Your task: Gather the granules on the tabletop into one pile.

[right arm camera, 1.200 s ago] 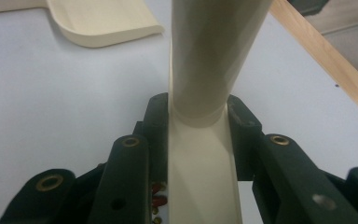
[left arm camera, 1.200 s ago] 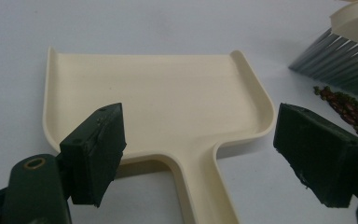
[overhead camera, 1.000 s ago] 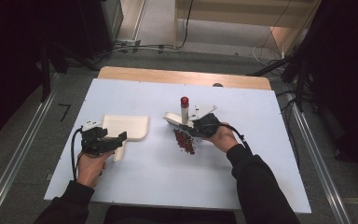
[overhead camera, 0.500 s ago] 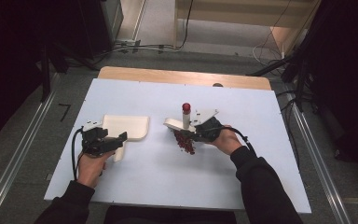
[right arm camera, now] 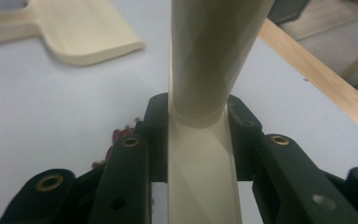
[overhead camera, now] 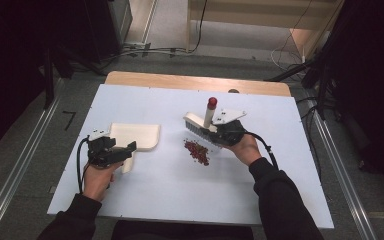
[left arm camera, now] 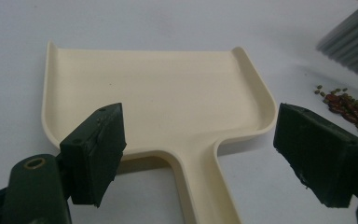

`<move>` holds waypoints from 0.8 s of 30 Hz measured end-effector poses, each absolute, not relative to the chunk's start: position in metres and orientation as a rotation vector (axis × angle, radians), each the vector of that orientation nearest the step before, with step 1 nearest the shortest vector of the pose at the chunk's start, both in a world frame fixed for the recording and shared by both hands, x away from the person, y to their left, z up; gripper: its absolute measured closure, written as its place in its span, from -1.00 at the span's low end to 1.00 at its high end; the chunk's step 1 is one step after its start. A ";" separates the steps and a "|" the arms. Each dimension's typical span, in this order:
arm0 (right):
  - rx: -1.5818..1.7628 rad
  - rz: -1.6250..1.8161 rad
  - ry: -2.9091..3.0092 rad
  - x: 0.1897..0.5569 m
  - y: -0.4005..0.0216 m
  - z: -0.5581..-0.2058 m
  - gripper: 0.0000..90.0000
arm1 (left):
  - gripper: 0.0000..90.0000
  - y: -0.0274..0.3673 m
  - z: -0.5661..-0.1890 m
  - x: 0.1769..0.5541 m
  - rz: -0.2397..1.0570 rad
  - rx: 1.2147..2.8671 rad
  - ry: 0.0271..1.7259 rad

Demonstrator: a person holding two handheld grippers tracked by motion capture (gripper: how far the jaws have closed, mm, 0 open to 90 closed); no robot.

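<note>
A cream dustpan (overhead camera: 136, 135) lies flat on the white table (overhead camera: 170, 200), at the left. My left gripper (overhead camera: 115, 152) sits at its near end. Its jaws stand open on either side of the pan's handle (left arm camera: 205, 186) without touching it. A small pile of red and green beans (overhead camera: 197, 151) lies mid-table. Just beyond it my right gripper (overhead camera: 221, 134) is shut on the cream handle of a brush (overhead camera: 209, 114) with a red cap, the grey bristles (overhead camera: 195, 126) pointing down at the table. In the right gripper view both pads clamp the brush handle (right arm camera: 198, 154).
A wooden strip (overhead camera: 195, 82) runs along the table's far edge, with floor, cables and a shelf beyond. Bare white surface lies in front of the beans and to the right of my right hand. The brush bristles (left arm camera: 349, 46) and beans (left arm camera: 349, 105) appear at the right of the left gripper view.
My right gripper has carried the brush slightly to the right and away, and the red-capped handle now tilts differently. The left hand and the dustpan have stayed put.
</note>
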State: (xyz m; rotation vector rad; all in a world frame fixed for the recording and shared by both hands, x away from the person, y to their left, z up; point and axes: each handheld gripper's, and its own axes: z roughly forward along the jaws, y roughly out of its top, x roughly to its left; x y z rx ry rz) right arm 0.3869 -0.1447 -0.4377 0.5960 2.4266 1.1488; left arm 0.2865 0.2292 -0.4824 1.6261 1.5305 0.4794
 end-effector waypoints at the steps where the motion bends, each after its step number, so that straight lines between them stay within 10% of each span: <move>1: 0.665 1.158 2.413 0.388 -0.148 -0.437 0.42 | -0.61 0.229 -0.483 0.287 0.480 1.626 1.531; 24: 1.040 1.202 2.262 0.375 -0.196 -0.445 0.42 | -0.61 0.228 -0.483 0.287 0.483 1.620 1.534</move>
